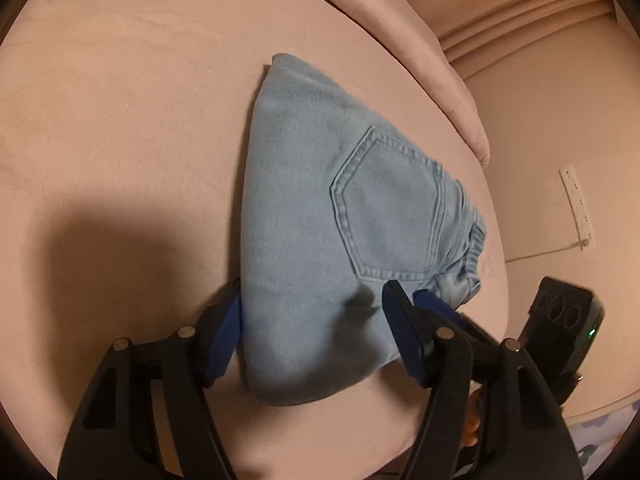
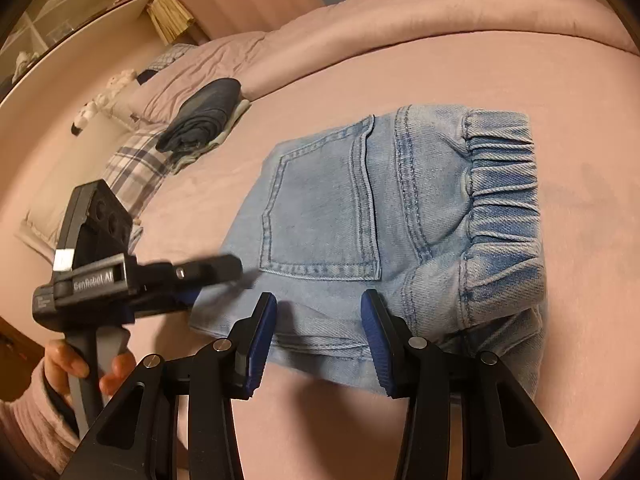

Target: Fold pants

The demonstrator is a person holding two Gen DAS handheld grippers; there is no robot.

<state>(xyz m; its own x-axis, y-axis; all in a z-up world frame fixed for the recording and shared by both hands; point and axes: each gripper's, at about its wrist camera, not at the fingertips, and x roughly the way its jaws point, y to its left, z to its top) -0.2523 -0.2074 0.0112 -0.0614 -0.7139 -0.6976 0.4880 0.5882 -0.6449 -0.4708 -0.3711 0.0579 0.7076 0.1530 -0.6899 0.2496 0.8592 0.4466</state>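
Right wrist view: 1 pair of light blue jeans (image 2: 384,232) lies folded into a compact bundle on the pink bed (image 2: 480,64), 1 back pocket (image 2: 324,208) facing up and the gathered waistband (image 2: 502,196) at 3 o'clock. The right claw (image 2: 318,340) sits at 6 o'clock of the bundle, its 2 blue-padded fingers spread open over the near edge of the denim, gripping nothing. The left claw (image 2: 192,276) reaches in from 9 o'clock beside the bundle's left edge; a hand (image 2: 76,364) holds its handle. 1 stack of dark folded clothes (image 2: 204,120) lies well apart at 11 o'clock, next to 1 plaid pillow (image 2: 136,168).

Left wrist view: the jeans (image 1: 320,200) lie just ahead at 12 o'clock, and the left claw (image 1: 312,316) is open, 1 finger on each side of the bundle's near corner.
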